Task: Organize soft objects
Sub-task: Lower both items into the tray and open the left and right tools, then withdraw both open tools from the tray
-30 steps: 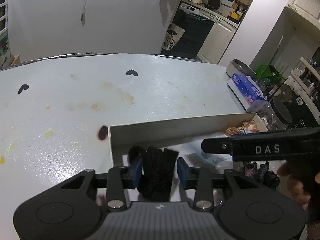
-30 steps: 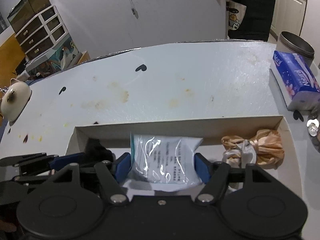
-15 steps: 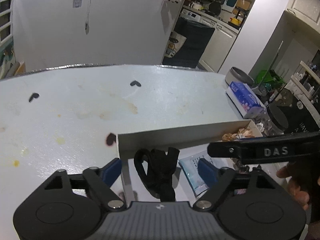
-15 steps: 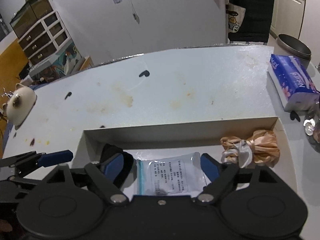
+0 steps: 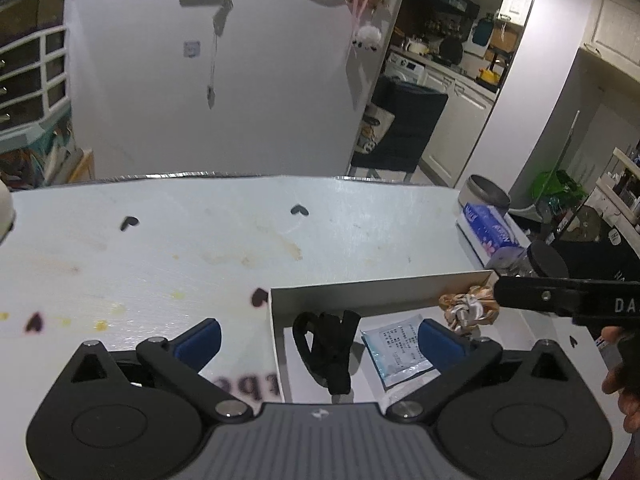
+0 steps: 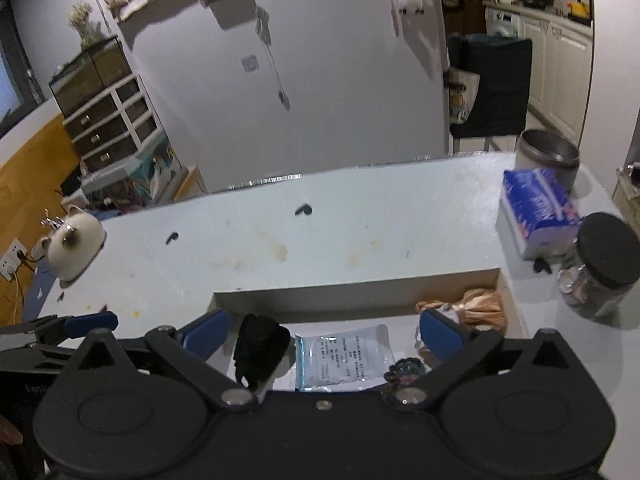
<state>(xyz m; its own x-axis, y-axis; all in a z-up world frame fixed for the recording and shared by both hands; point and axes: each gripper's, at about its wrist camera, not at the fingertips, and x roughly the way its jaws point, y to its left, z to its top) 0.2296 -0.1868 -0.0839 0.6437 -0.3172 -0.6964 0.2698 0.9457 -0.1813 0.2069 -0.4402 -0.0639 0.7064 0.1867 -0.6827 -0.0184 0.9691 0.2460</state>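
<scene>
Both grippers tilt downward over the near edge of a shallow white cardboard box (image 5: 276,320) on the tabletop (image 5: 200,248). The left gripper (image 5: 318,338) has its jaws opening, spread wide with nothing pressed between them; its left blue pad (image 5: 198,338) sits outside the box's left wall, the right pad over the box. The right gripper (image 6: 326,330) likewise has its jaws opening, gripping nothing. Inside the box, near the left end, a black fabric band (image 5: 330,346) lies loose with its long axis running front to back. Just to its right a clear sealed packet (image 5: 396,348) lies flat, printed face up, its long axis also front to back. At the far right corner rests a peach satin scrunchie (image 5: 470,308). Only the right wrist view shows a dark floral scrunchie (image 6: 404,372) by the near edge, a black-lidded glass jar (image 6: 600,268) and a white teapot-like vessel (image 6: 74,246). Further back stand a blue tissue pack (image 6: 538,210) and a metal tin (image 6: 548,158).
</scene>
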